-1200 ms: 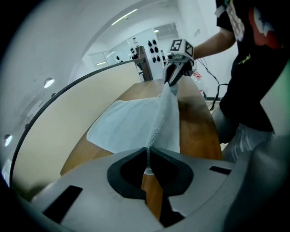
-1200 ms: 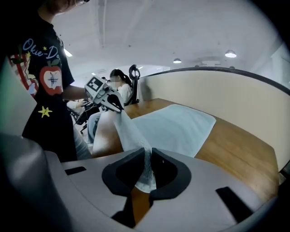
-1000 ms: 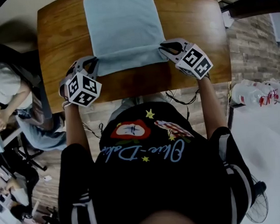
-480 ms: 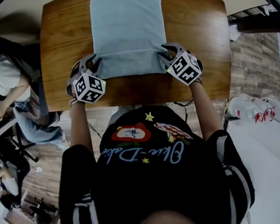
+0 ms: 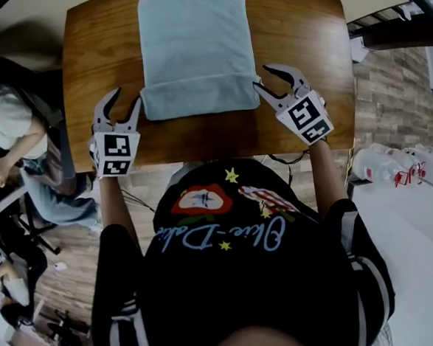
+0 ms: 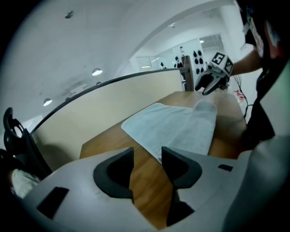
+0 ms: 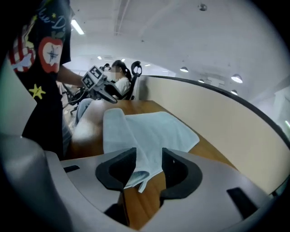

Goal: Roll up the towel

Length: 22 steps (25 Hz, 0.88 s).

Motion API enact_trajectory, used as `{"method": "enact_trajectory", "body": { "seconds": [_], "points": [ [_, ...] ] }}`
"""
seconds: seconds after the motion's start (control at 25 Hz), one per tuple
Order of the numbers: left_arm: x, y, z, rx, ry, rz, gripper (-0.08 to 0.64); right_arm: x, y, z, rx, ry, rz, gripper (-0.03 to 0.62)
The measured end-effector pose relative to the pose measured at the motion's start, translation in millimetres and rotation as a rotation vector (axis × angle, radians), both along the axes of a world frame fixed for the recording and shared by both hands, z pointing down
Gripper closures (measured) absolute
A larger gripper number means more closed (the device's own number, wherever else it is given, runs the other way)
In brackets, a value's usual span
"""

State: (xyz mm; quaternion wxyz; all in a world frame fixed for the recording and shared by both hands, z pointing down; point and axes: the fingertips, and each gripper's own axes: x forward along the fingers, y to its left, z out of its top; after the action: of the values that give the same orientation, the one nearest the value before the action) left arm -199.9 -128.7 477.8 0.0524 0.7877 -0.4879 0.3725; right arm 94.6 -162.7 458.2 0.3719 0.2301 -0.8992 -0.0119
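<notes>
Wooden counter (image 5: 303,37) holds the towel (image 5: 194,37) mid-width, toward 12 o'clock. At the towel's 8 o'clock the left tongs (image 5: 125,101) stand spread, just opened, with nothing between them. At 4 o'clock the right tongs (image 5: 263,78) are spread too, just opened, and the roll's (image 5: 200,99) end shows between them unpinched. The next turn would likely go best if both tongs retake the roll's ends evenly and turn it toward 12, tight and square. The towel's long axis runs 6 to 12, while the roll lies 9 to 3.
</notes>
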Motion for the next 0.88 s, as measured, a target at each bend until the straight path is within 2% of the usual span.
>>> {"method": "enact_trajectory", "body": {
  "seconds": [0.12,0.2,0.32,0.48,0.56,0.64,0.72,0.88],
  "points": [
    [22.1,25.0,13.3,-0.033,-0.123,0.162,0.373,-8.8,32.5,12.6,0.010,0.077,-0.145,0.433],
    [41.7,41.6,31.0,-0.070,-0.216,0.286,0.373,-15.0,55.5,30.4,0.009,0.165,-0.271,0.433],
    [60.4,57.8,53.2,-0.118,-0.285,0.390,0.373,-14.7,74.5,60.2,0.007,0.309,-0.401,0.433],
    [63.0,62.7,73.4,-0.141,-0.390,0.467,0.373,-4.6,66.5,85.7,0.009,0.407,-0.416,0.433],
    [64.1,59.8,75.6,-0.145,-0.412,0.489,0.373,-1.6,63.0,90.9,0.012,0.424,-0.422,0.433],
    [65.3,57.5,75.7,-0.154,-0.428,0.520,0.383,-1.8,63.6,92.9,-0.002,0.415,-0.425,0.476],
    [64.2,57.0,74.4,-0.165,-0.428,0.541,0.464,-2.8,64.9,91.1,-0.029,0.387,-0.415,0.542],
    [59.3,65.0,65.6,-0.178,-0.375,0.529,0.511,-1.8,73.4,76.8,-0.108,0.287,-0.370,0.561]
  ]
}}
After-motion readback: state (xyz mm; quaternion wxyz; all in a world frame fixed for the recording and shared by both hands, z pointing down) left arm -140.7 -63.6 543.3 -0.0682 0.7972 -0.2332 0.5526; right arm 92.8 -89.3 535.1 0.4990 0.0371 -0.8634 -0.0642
